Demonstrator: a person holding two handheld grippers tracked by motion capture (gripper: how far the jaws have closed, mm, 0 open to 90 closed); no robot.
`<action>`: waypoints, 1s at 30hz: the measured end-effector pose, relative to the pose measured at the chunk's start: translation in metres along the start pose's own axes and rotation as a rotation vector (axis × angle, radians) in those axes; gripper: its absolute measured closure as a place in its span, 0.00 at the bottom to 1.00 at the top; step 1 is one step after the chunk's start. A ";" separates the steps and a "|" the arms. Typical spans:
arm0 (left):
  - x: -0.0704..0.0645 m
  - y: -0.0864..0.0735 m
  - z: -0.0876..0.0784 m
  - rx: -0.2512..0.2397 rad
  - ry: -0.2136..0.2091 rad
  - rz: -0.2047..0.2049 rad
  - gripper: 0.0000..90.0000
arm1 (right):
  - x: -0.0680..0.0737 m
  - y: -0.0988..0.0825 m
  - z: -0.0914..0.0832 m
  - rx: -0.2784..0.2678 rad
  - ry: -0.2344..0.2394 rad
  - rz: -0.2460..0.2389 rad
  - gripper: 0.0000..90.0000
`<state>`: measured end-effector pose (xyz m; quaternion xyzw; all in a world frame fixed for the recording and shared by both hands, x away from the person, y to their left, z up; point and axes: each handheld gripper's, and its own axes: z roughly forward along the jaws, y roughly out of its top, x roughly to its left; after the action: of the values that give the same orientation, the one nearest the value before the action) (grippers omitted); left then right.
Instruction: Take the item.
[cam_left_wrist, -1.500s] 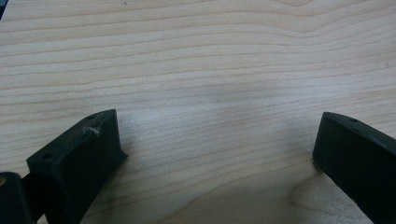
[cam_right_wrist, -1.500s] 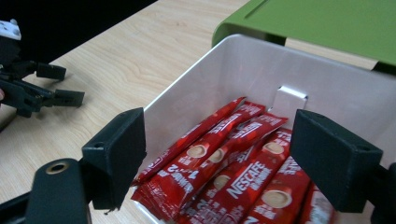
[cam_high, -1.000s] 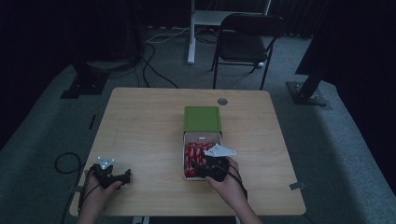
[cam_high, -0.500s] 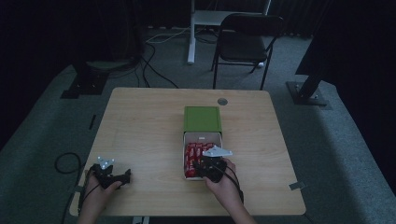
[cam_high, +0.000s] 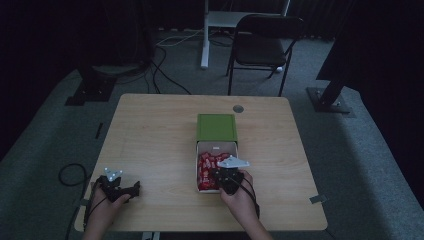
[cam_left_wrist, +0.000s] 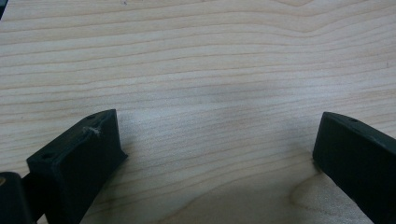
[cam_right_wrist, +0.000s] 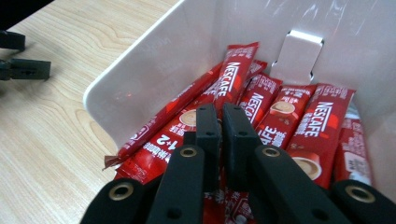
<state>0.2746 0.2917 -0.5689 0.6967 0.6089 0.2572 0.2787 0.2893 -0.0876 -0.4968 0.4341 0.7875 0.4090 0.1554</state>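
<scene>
An open white box (cam_high: 218, 146) holds several red Nescafe coffee sticks (cam_high: 204, 170), with its green lid (cam_high: 216, 127) lying just beyond it. My right gripper (cam_high: 220, 175) reaches into the box's near end. In the right gripper view its jaws (cam_right_wrist: 220, 109) have just been closing and now stand pressed together on one red stick (cam_right_wrist: 237, 74) that rises ahead of them, over the other sticks inside the box wall (cam_right_wrist: 154, 60). My left gripper (cam_high: 132, 189) rests at the table's near left, its jaws (cam_left_wrist: 215, 140) wide open over bare wood.
The wooden table (cam_high: 150, 135) has a round cable grommet (cam_high: 238, 108) near its far edge. A black chair (cam_high: 262, 47) and a white desk leg (cam_high: 205, 35) stand on the floor beyond, with cables (cam_high: 165, 70) trailing at the far left.
</scene>
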 end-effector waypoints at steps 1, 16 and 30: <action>0.000 0.000 0.000 0.000 0.000 0.001 0.02 | -0.001 0.001 -0.001 -0.001 0.004 0.001 0.96; 0.000 0.000 0.000 0.000 0.000 0.001 0.02 | -0.007 0.012 -0.023 -0.053 0.021 0.015 0.97; 0.000 0.000 0.000 0.000 0.000 0.001 0.02 | -0.010 0.018 -0.045 -0.086 0.047 0.026 0.97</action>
<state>0.2746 0.2917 -0.5689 0.6970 0.6086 0.2573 0.2785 0.2785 -0.1135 -0.4564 0.4276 0.7668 0.4545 0.1499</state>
